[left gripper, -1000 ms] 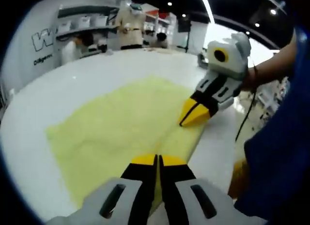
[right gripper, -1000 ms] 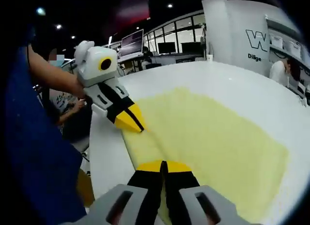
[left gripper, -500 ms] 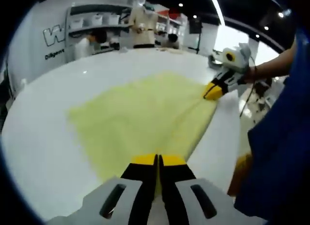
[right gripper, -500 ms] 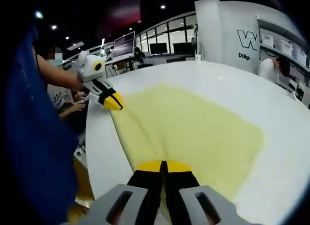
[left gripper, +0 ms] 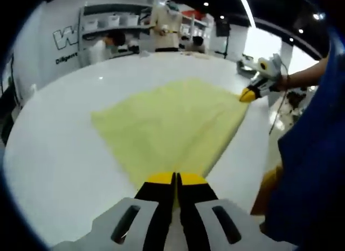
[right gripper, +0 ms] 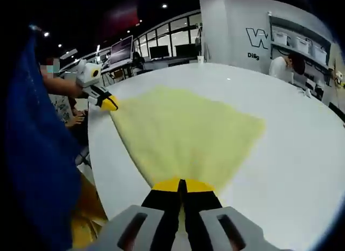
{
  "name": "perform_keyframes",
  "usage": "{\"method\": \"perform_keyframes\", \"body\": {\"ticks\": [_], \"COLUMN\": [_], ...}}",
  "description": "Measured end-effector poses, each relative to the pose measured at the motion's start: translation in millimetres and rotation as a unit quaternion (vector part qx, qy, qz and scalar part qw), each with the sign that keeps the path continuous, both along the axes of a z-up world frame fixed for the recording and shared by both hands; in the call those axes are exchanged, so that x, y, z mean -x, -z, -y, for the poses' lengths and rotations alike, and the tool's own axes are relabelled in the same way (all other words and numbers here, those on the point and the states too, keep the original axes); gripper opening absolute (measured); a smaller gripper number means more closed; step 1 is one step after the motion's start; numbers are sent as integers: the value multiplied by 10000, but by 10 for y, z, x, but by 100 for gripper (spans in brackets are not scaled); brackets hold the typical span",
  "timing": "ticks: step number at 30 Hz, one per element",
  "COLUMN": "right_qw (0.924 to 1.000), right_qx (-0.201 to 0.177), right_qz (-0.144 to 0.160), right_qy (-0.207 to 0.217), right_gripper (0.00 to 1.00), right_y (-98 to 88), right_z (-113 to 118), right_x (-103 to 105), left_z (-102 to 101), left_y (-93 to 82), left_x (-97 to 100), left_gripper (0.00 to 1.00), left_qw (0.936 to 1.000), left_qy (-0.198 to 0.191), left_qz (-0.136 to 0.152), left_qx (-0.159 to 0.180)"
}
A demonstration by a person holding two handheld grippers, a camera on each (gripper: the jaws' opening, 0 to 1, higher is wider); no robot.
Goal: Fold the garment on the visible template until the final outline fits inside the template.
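**Yellow cloth held taut by two corners over the white table**

The cloth (left gripper: 172, 124) is lying spread on the table (left gripper: 59, 154), stretched between both tools along its edge nearest the person. No template outline is showing on the table around the cloth.

The left gripper (left gripper: 176, 178) is pinching one near corner of the cloth; its yellow-tipped jaws are pressed together with fabric running out from between them. In the right gripper view the same tool (right gripper: 109, 105) is sitting at the cloth's far left corner, jaws closed on that point.

The right gripper (right gripper: 181, 184) is likewise clamping the other near corner, jaws fully closed with cloth fanning away from the tips. In the left gripper view it (left gripper: 247, 95) is gripping the cloth's far right corner.

The cloth is pulled into creases that are radiating from each pinched corner. Its remaining edges are resting flat on the table.

The person's blue sleeve (left gripper: 312, 164) is standing just beside the cloth's held edge. Behind the table, shelves (left gripper: 113, 21) and a white wall with lettering (left gripper: 64, 40) are showing.
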State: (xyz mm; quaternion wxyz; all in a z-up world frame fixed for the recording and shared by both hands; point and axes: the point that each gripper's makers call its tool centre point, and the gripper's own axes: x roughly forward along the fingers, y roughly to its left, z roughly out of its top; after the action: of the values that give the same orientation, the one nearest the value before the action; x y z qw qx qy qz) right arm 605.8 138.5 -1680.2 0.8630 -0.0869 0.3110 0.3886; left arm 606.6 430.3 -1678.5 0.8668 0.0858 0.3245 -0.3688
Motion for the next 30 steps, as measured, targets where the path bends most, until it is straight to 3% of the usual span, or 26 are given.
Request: {"method": "perform_keyframes", "body": {"ticks": [15,25,30], "right_qw": [9991,9964,9932], "right_qx": [10,-291,-541], "right_qz": [-185,7,146], "right_qy": [386,796,1019], "right_gripper": [0,9,22], "right_y": [-87,-324,-459], "right_z": [248,361,357], "right_x": [142,281,274], "left_z": [-219,-270,-269], "left_y": [-35,-483,-602], "left_x": [67,138,120], "left_gripper": [7,22,38], "left_qw": [9990,9973,9948], "left_qy": [-439,-660,-842], "left_qz": [-103,176,257], "left_qx": [58,277,506]}}
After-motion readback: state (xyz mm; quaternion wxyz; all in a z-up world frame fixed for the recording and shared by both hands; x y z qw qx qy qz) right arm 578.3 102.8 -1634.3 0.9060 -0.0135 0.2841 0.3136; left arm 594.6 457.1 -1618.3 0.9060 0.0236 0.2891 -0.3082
